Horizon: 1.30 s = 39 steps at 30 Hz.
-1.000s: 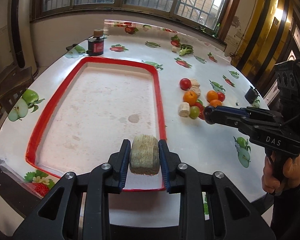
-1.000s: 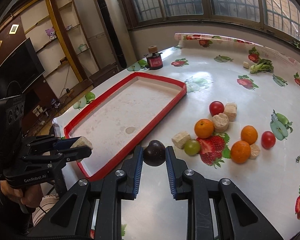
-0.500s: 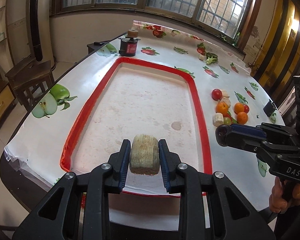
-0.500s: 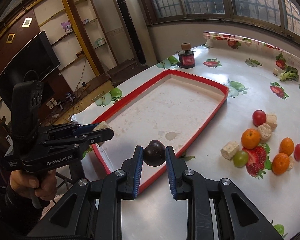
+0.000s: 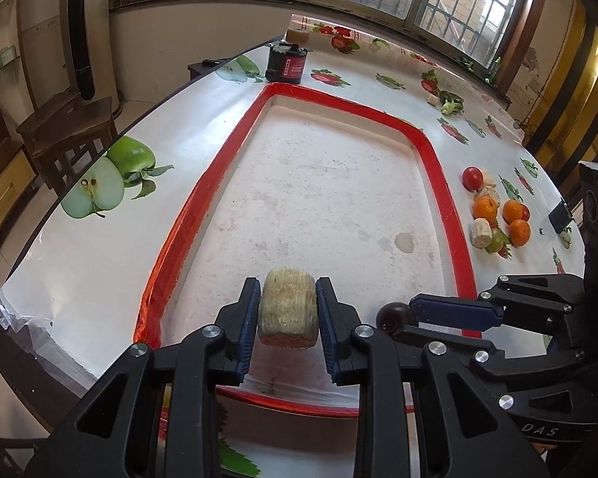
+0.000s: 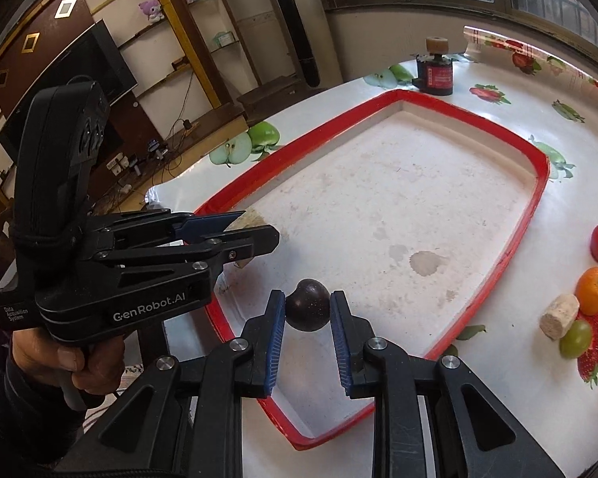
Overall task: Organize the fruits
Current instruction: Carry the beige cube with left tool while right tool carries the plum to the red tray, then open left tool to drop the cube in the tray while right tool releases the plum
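Note:
My left gripper (image 5: 287, 314) is shut on a tan fibrous block (image 5: 288, 310) and holds it over the near end of the red-rimmed tray (image 5: 436, 167). My right gripper (image 6: 307, 312) is shut on a dark purple plum (image 6: 307, 309) over the tray's near corner (image 6: 323, 436). The right gripper shows in the left wrist view (image 5: 394, 318) just right of the block. The left gripper shows in the right wrist view (image 6: 255, 231) at the left. Loose fruits lie right of the tray: a red tomato (image 5: 472, 178), oranges (image 5: 484, 208) and a green grape (image 5: 495, 240).
More tan blocks (image 5: 480, 232) lie among the fruits. A dark jar with a cork lid (image 5: 287, 61) stands beyond the tray's far end. Broccoli (image 5: 451, 105) lies at the far right. The table's left edge (image 5: 59, 207) drops to a wooden chair (image 5: 67, 127).
Both grippers have moved left and nearer the tray's near end, each still holding its item. The right gripper has come from beside the fruit pile to over the tray's corner.

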### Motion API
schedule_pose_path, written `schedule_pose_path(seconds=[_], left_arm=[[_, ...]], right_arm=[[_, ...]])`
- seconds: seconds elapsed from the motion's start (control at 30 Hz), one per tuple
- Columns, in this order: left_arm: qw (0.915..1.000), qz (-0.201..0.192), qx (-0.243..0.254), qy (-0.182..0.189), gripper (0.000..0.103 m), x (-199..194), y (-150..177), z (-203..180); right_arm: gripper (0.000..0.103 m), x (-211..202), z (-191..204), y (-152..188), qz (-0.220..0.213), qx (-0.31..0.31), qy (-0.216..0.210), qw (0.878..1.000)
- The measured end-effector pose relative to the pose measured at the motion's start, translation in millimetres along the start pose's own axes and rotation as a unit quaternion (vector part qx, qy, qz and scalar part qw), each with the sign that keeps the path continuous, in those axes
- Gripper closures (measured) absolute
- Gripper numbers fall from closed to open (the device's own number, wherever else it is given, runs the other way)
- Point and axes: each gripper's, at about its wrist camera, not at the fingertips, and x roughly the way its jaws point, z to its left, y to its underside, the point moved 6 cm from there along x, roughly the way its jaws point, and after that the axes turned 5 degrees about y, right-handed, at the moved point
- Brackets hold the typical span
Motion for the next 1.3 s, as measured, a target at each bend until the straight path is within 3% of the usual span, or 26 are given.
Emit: schedule_pose_path(seconds=[0.37, 0.47, 0.73, 1.0, 1.3], left_arm=[[0.9998, 0.015, -0.009, -0.014, 0.077, 7.2, 4.0, 5.2], [0.9995, 0.018, -0.012, -0.021, 0.068, 5.9, 4.1, 6.6], [0.9995, 0.011, -0.006, -0.029, 0.063, -7.1, 3.3, -0.2], [0.9999, -0.001, 0.009, -0.007, 0.06, -19.6, -1.9, -29.7], [0.9981, 0.001, 0.055, 0.029, 0.06, -18.3, -5.8, -88.7]], right_arm=[[0.075, 12.4, 4.4, 2.8, 0.024, -0.015, -0.003, 1.0], [0.06, 8.3, 4.0, 3.7, 0.021, -0.016, -0.004, 1.0], [0.055, -25.7, -5.9, 10.6, -0.008, -0.003, -0.003, 1.0], [0.053, -71.3, -45.5, 28.8, -0.041, 0.04, 0.029, 0.998], [0.052, -111.7, -108.8, 55.3, -0.06, 0.105, 0.077, 0.99]])
